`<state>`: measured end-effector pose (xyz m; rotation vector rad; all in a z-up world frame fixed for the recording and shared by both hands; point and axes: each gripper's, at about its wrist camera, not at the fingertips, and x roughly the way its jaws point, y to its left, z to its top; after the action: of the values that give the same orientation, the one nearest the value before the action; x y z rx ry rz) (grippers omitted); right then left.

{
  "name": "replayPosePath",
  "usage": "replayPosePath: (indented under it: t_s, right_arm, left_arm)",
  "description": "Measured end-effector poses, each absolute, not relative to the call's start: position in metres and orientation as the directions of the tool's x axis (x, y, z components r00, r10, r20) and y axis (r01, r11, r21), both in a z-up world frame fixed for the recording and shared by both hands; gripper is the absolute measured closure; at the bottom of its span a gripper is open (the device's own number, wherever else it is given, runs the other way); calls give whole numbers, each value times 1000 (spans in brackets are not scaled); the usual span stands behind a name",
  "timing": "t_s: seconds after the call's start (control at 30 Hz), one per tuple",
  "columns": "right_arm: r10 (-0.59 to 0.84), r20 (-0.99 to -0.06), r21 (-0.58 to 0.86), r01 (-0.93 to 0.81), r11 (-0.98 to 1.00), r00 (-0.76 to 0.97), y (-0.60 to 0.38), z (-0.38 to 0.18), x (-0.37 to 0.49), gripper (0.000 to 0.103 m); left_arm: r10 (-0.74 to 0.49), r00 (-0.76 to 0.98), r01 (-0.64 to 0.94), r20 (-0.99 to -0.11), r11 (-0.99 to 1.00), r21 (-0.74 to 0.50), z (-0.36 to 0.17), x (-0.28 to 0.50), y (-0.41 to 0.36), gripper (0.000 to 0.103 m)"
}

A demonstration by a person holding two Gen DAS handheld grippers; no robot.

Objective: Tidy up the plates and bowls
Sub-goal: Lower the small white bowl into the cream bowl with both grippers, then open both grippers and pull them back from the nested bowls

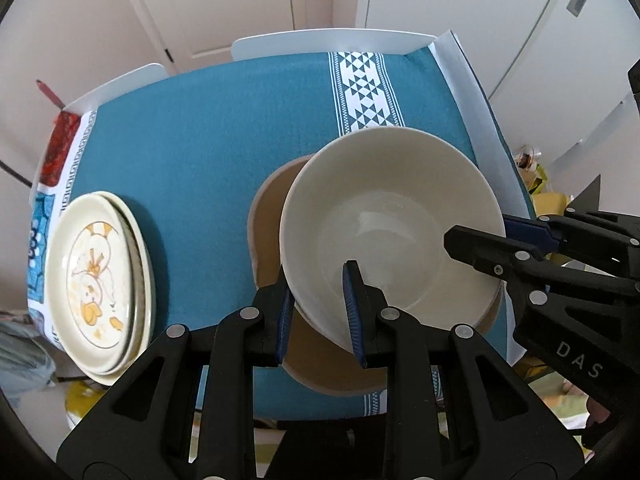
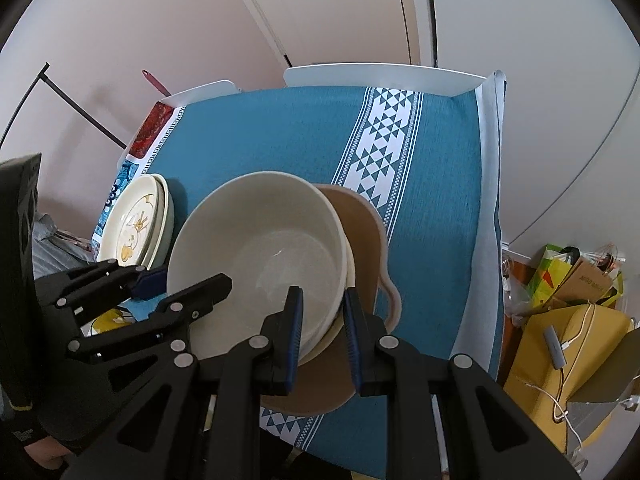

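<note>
A cream bowl [image 1: 384, 220] sits tilted inside a larger tan bowl [image 1: 266, 224] on the teal tablecloth. My left gripper [image 1: 320, 312] is shut on the cream bowl's near rim, one finger inside and one outside. My right gripper [image 1: 480, 236] grips the bowl's right rim. In the right wrist view the right gripper [image 2: 322, 332] straddles the cream bowl's [image 2: 256, 248] rim above the tan bowl [image 2: 360, 232], and the left gripper [image 2: 180, 280] holds the left rim. A stack of cream plates [image 1: 100, 296] with a yellow duck print lies at the left, also in the right wrist view [image 2: 140, 224].
The teal cloth has a white patterned stripe [image 1: 364, 92] running front to back. White chair backs [image 1: 336, 40] stand at the table's far edge. Bags and a yellow box [image 2: 568, 320] sit on the floor at the right. A door and wall are behind.
</note>
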<state>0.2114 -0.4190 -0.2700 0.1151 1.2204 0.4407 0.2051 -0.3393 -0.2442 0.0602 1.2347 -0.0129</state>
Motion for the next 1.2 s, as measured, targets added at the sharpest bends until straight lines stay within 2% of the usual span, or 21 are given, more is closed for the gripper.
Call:
replayPosePath:
  t_s: [0.47,0.6,0.7,0.73,0.77,0.83,0.9,0.93,0.97,1.0,1.03,1.13,1.2]
  right_arm:
    - [374,-887,302,-274,913,271,-417,-268,210,84]
    - [377,-878,305,-262,916,294,-420,-263,208,84]
    - [400,-861,334,-242,911,316,-427,-256,206,84]
    - [400,-857,337,-234,912,324,-429,-253,206,84]
    - [399,-855,337,-230,913,331,-431,-251,206,84]
    - [402,-849,341,-226,913,343,-434,-246,205,84]
    - [404,-840,345,-219,913,363,-438,-239,203,72]
    - [403,-833,344,-217,914,379,-442,-234,201,46]
    - [398,-826,338,-213,916,398,-445,-229,199,14]
    - [396,-819,336,-211,918,415,-448,-226,198,4]
    - [398,-802,338,-211,917,445,-453,-220,195,1]
    - [391,-768,325,-216,921,507,-467,-206,186,1]
    - [368,-777,294,-223,930,511,-473,-200,183,1]
  left_arm:
    - [36,338,39,-941,998,52,-245,204,-337,82]
    - [-12,345,31,-939,1000,-1,-242,201,-330,81]
    - [-30,376,38,-926,999,-17,-234,196,-328,74]
    - [-31,393,41,-919,999,-16,-230,193,-328,60]
    - [-34,405,44,-914,999,-18,-227,191,-327,31]
    - [-38,439,43,-898,999,-21,-219,187,-325,2]
    - [-35,471,37,-882,999,-20,-209,182,-320,1]
    - [-45,478,43,-877,999,-28,-205,181,-316,1]
    - [-51,489,43,-871,999,-34,-200,179,-311,1]
    - [-53,501,40,-864,998,-39,-196,177,-307,1]
    - [-60,519,38,-853,998,-47,-189,173,-300,1]
    - [-51,598,44,-800,999,-31,-167,160,-286,1]
    - [-38,633,64,-773,998,4,-156,153,-282,1]
